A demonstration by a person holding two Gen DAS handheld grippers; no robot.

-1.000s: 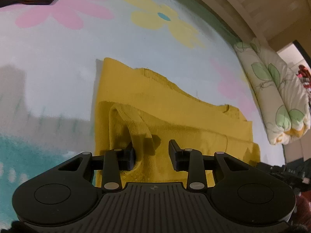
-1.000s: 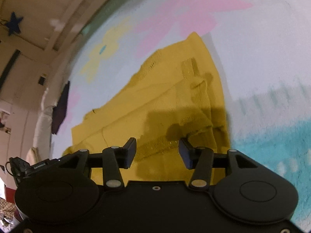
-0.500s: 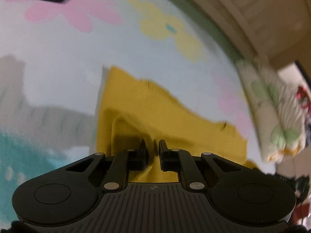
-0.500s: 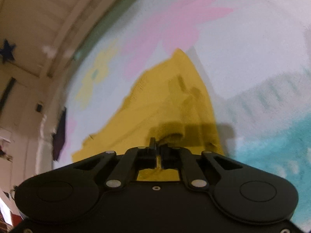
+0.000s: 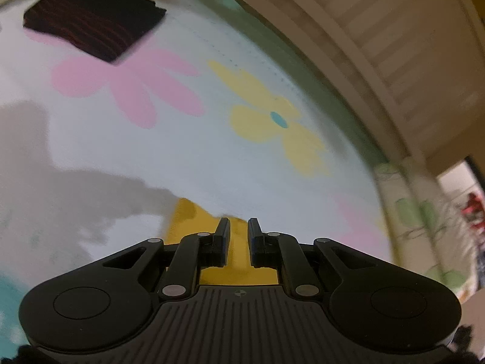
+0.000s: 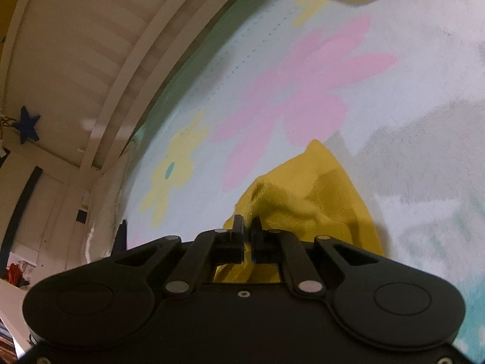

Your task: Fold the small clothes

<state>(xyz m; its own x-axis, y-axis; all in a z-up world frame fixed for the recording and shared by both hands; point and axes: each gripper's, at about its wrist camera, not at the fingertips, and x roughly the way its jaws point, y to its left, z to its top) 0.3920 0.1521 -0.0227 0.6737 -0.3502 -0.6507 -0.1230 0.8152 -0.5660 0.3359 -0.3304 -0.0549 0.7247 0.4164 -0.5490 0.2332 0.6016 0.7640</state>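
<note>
A dark striped cloth [image 5: 91,28], already folded into a flat square, lay at the far left of the bed [image 5: 194,157], well apart from the work in hand; judged by that, one piece was done and the yellow top [image 6: 318,200] was mid-fold. The left tool [image 5: 237,242] had its jaws drawn near together but with a gap showing, yellow cloth [image 5: 212,227] in the gap and below; whether it truly gripped could not be told from that view. The right tool [image 6: 248,239] was pinched tight on a bunched edge of the top, which rose from the blanket in a soft peak, its far corner pointing at a pink flower [image 6: 291,103]. The lifted edge seemingly had yet to be carried over and laid flat, and any further fold and smoothing remained.

The top was a fine ribbed knit, mustard in colour, limp and creased where gathered. The blanket looked fleecy and pale blue, printed with large pink and yellow flowers [image 5: 272,121]. Behind it ran a cream slatted bed frame [image 5: 379,45], and a rolled leaf-print quilt [image 5: 424,221] sat at the right edge.
</note>
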